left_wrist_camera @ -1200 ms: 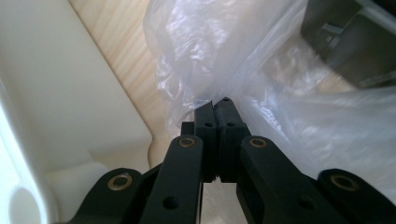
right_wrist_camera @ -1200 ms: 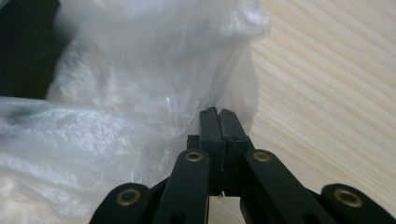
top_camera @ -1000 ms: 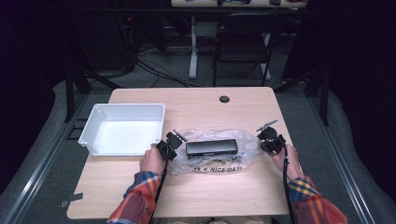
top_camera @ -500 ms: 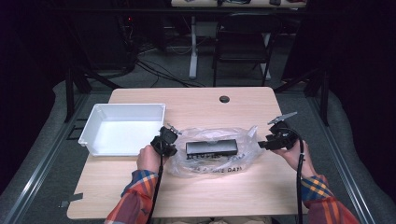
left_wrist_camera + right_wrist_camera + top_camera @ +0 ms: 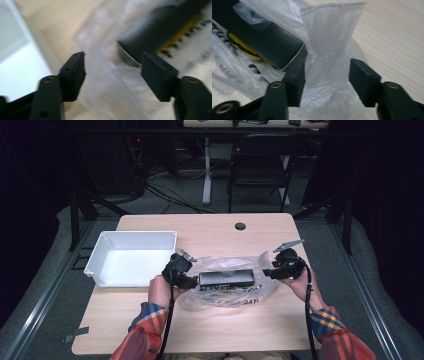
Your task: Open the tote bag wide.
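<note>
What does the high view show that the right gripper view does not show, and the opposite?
The high view alone takes in the white tray at the table's left, the whole table, the person's two sleeved forearms, the left claw at the bag's left end, and a chair behind the table. The right gripper view alone gives a close look at the right claw standing open around a fold of plastic, and a yellow mark under the black box. Both show the clear plastic bag, the black box and the wooden tabletop.

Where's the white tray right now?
In the high view, the white tray sits on the table's left side, just left of the left claw and the plastic bag.
</note>
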The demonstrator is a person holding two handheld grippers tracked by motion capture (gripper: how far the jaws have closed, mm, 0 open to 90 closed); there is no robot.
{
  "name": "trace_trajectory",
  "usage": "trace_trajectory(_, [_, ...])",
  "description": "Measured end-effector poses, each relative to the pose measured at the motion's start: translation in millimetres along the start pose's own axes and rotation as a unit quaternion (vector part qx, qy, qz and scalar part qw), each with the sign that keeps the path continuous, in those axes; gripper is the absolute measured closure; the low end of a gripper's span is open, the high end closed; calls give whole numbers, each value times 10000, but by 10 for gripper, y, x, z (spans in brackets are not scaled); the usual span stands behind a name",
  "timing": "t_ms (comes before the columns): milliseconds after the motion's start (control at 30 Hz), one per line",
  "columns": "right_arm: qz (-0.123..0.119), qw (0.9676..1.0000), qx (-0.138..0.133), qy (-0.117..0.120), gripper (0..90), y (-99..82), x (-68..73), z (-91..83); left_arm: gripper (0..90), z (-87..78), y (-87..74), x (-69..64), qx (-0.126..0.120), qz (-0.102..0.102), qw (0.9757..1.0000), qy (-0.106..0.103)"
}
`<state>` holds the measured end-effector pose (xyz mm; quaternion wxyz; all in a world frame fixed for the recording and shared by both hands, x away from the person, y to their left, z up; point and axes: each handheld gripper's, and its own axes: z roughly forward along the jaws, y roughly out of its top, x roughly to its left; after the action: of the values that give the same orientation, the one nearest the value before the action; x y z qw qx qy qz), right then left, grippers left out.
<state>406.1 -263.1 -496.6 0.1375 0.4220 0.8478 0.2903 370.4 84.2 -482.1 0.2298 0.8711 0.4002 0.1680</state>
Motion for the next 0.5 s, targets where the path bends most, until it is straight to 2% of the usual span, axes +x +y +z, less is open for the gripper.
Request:
trace_trajectory(33, [31,10000,-10,38,583,-13,-12,47,322,40,-13,-34,110,43,9998,-159])
trace_trajectory(67, [105,9999,-3,110,674,-38,-33,118,342,91,-26,-68,274,150,9994,-127])
trace_trajectory(133, [185,9996,85,186,781,-70,-63,241,365,226,-53,-96,726,336,9967,-99])
trace_trajectory(200, [205,9996,138,161,855,-85,-79,350,495,362,-95,-80,984,393,9944,-58])
trace_trajectory(300, [204,9996,193,11,896,-82,-101,453,623,506,-145,-25,1125,392,9928,103])
trace_trajectory(467, [126,9974,338,-618,900,-100,-123,533,793,604,-162,66,1025,342,9936,313])
trace_trajectory(500, [141,9971,360,-653,900,-111,-144,545,809,620,-157,75,1048,389,9930,373])
